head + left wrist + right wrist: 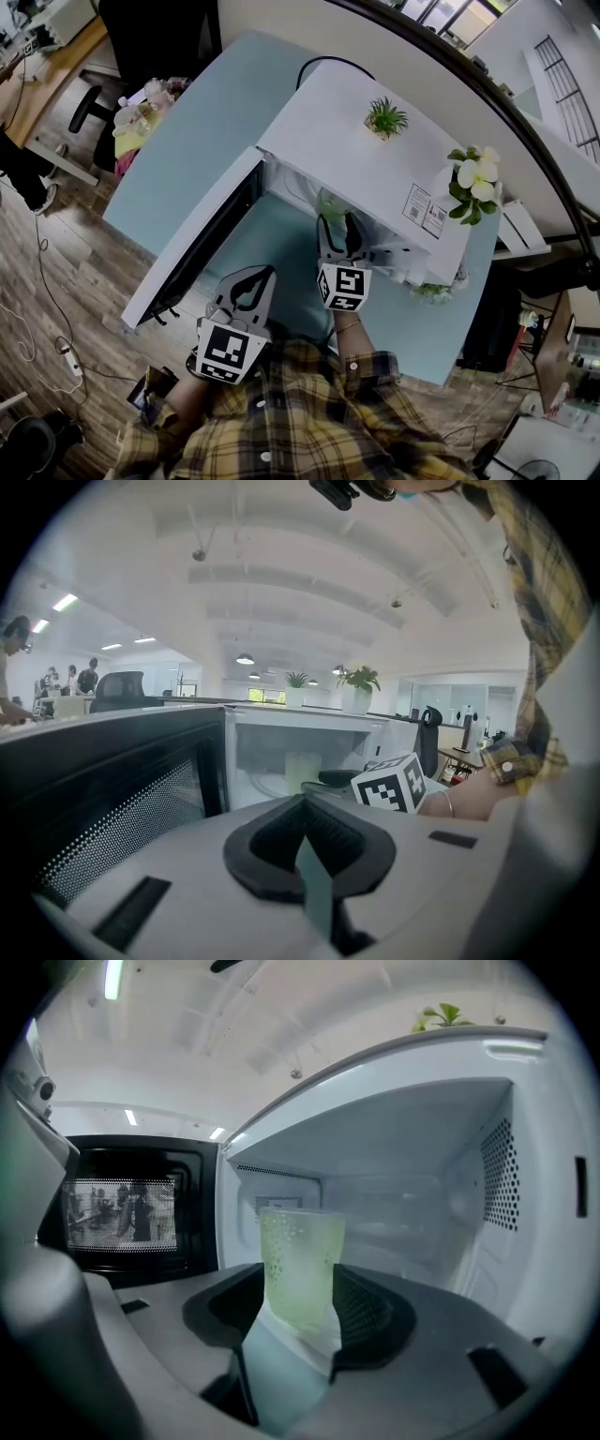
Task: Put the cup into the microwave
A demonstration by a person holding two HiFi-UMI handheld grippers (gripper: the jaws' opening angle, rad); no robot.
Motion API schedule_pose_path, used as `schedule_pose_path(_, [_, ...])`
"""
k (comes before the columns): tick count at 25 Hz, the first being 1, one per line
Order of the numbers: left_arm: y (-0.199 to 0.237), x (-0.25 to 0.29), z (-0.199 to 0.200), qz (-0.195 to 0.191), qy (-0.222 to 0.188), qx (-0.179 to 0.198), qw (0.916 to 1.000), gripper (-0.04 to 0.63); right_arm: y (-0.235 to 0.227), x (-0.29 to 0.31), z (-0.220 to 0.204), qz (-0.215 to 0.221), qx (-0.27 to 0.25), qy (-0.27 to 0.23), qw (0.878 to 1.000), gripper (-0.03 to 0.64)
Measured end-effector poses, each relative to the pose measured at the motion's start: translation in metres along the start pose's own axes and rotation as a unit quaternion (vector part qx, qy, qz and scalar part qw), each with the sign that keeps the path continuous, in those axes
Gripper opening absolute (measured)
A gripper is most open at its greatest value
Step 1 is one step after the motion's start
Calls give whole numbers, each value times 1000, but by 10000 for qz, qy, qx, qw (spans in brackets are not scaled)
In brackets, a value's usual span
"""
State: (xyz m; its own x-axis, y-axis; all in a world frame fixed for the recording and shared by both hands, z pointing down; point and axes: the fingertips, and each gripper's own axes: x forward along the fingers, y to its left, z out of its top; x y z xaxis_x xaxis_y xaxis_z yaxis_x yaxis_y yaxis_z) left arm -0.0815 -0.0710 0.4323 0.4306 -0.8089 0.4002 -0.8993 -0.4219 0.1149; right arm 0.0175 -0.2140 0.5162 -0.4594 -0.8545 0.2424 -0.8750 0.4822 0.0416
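A pale green translucent cup (300,1265) stands upright between the jaws of my right gripper (302,1283), and both pads press its sides. That gripper (337,223) reaches into the mouth of the white microwave (366,159), whose cavity (422,1213) lies just behind the cup. The microwave's black-windowed door (202,246) hangs wide open to the left. My left gripper (264,272) hovers in front of the door, jaws together with nothing in them. In the left gripper view the cup (302,769) shows inside the opening, beside the right gripper's marker cube (391,784).
A small green plant (385,117) and a pot of white flowers (476,173) stand on the microwave's top. The microwave sits on a light blue table (178,159). An office chair (86,108) and a wooden floor lie beyond the table's left edge.
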Motion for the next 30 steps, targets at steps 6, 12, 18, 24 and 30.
schedule_pose_path(6, [2,-4,-2,78,0,-1,10000,-11,-6,0,-3,-203,-117,89,9997,68])
schedule_pose_path(12, [6,-7,-1,164,-32,-15,9999,-12,-8,2,-1,-211,-120,101,9997,5])
schedule_pose_path(18, [7,-7,1,185,-72,-7,9998,-11,-5,-1,1,-148,-110,84,9998,5])
schedule_pose_path(24, [9,-5,6,155,-123,27,9998,-11,-1,-7,10,1,-22,49,10000,5])
schedule_pose_path(30, [7,0,17,66,-224,100,9997,-11,7,-27,30,276,49,-139,9995,5])
